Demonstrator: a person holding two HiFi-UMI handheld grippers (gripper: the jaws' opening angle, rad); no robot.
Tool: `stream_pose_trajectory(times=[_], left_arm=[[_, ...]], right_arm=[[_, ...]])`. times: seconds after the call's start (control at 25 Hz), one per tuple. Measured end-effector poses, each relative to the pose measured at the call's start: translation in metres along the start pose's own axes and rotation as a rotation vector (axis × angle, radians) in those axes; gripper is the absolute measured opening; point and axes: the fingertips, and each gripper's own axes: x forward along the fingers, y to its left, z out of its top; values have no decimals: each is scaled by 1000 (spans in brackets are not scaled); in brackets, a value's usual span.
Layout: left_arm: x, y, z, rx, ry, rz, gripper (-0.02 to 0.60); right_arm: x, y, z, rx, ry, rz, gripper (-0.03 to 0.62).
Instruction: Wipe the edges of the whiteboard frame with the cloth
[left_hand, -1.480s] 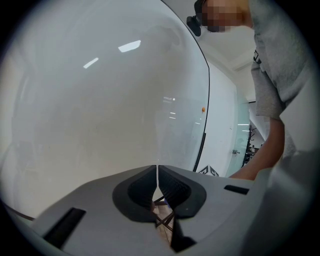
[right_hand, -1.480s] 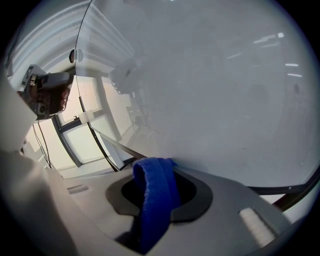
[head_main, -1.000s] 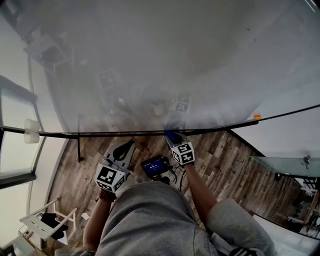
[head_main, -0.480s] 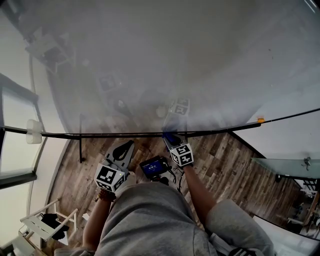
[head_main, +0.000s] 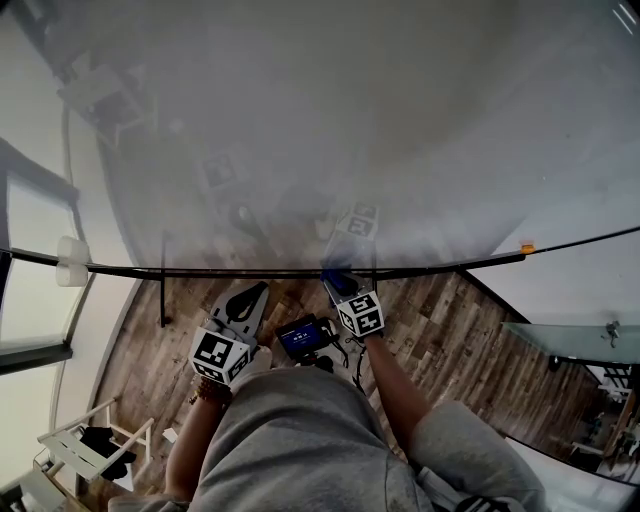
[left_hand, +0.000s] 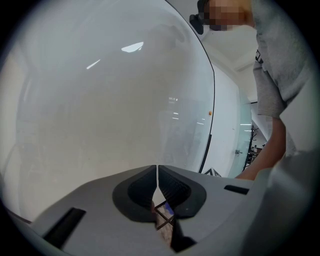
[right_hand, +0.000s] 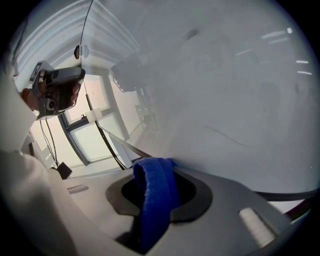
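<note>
Blue cloth (right_hand: 152, 195), pinched in the right gripper (head_main: 338, 283), sits at the black whiteboard frame (head_main: 200, 271); the left gripper (head_main: 250, 293) hangs below it, jaws pressed together.

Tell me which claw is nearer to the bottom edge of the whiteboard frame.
Right. The right claw, gripping the blue cloth, is at the bottom edge; the left claw hangs below it, apart.

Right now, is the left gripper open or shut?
Shut. In the left gripper view, the left gripper has its jaws together, with nothing held between them.
</note>
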Motion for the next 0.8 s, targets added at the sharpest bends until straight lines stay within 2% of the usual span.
stream_pose_trajectory(times=[0.12,0.32,0.6,0.8], left_arm=[[-3,4,-1,1,5,4,18],[-13,19,0,-3,-7,13,18],[-24,26,-2,-6,-10,-5,18],[-27,31,-4,-15,-16,-23,18]], right_arm=[[4,5,2,2,-3,9,101],[7,7,2,79,-30,-24,101],[14,20,5,57,-3,-48,101],[18,21,6,100,4,-92,103]])
